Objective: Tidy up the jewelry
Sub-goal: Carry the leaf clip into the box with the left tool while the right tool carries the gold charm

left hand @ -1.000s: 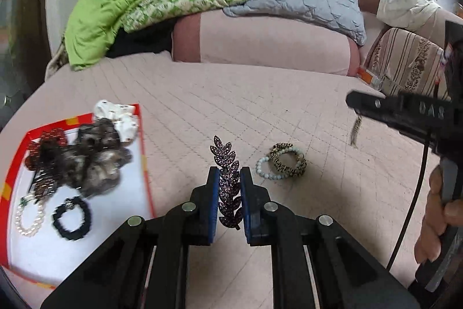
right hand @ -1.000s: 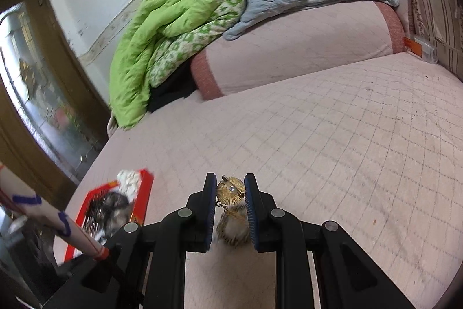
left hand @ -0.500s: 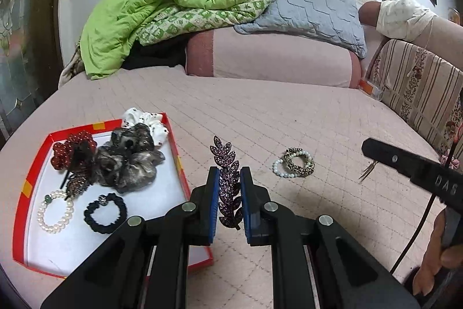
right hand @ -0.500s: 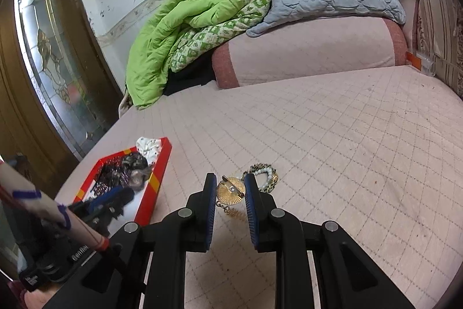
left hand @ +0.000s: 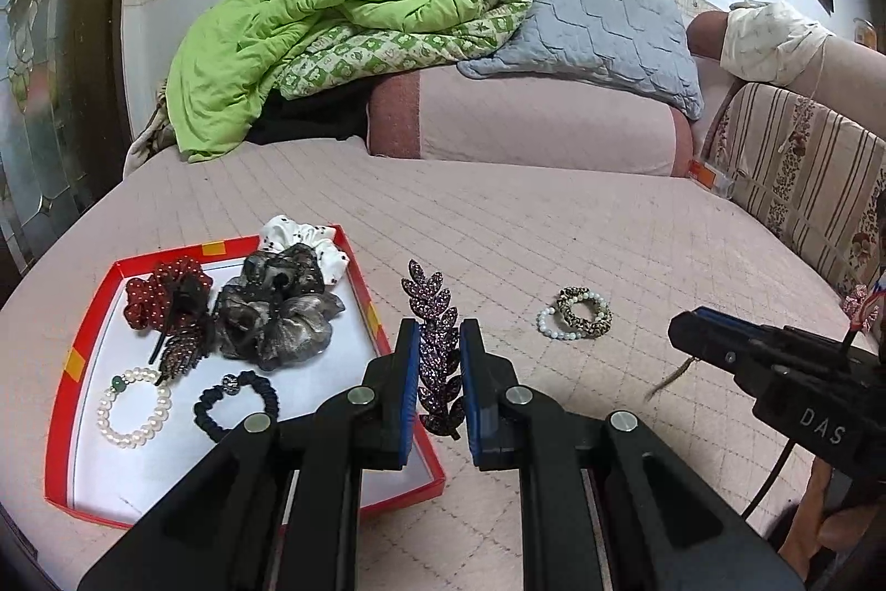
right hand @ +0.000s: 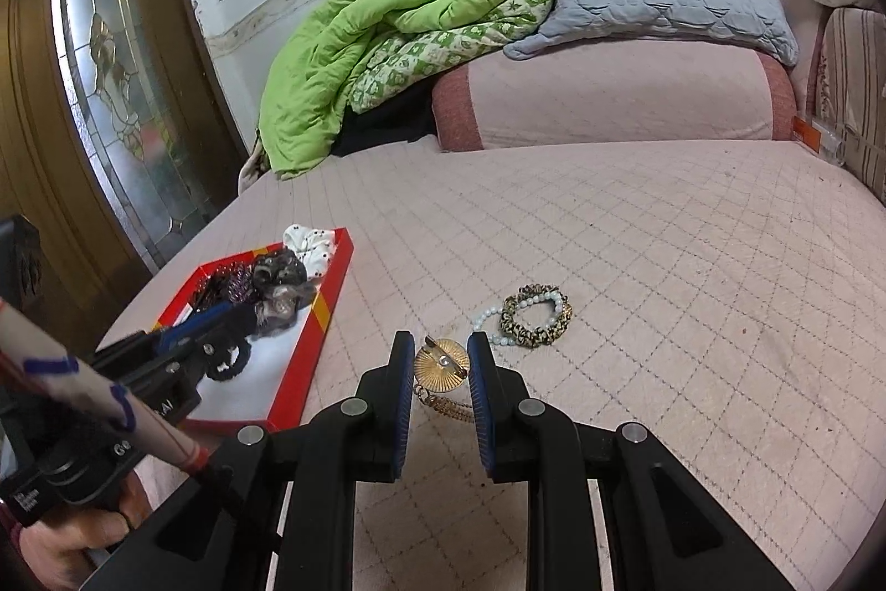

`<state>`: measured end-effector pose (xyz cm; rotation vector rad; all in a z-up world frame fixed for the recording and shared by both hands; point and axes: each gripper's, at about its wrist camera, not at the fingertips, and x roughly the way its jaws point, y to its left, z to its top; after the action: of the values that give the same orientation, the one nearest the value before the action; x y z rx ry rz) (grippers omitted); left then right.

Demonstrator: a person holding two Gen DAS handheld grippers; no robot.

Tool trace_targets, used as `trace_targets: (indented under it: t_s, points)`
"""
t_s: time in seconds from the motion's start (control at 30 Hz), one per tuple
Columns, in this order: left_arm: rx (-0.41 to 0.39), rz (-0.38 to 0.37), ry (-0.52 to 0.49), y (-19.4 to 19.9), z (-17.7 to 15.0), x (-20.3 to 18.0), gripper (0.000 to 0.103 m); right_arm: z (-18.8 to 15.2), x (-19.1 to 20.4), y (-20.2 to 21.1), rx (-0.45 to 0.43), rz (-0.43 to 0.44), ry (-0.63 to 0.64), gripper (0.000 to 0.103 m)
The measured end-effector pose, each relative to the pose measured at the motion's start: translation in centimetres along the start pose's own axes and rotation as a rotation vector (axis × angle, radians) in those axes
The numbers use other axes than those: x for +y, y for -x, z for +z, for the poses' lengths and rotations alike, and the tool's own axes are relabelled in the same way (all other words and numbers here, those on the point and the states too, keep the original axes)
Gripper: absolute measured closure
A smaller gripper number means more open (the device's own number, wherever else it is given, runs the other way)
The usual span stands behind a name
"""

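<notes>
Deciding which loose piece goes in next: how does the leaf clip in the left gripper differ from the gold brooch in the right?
The leaf clip is long, dark purple and stands upright; the gold brooch is a round ribbed disc with a chain hanging below. The clip is at the red tray's edge; the brooch is over bare bed, near the bracelets. Both are clamped, left gripper and right gripper.

Green quilt [left hand: 310, 37] heaped beside grey pillow [left hand: 598, 31], pink bolster [left hand: 531, 120], glazed wooden door [right hand: 105, 92]
</notes>
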<state>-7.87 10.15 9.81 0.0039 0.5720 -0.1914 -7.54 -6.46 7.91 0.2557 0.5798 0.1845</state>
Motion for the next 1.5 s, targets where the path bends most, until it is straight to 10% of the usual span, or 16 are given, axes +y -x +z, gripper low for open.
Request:
trace_targets:
  t_s: [1.5]
  points:
    - [-0.014, 0.132, 0.186, 4.2, -1.6, 12.7, 0.089, 0.5, 13.6, -3.8, 0.101, 0.187, 0.098, 0.082]
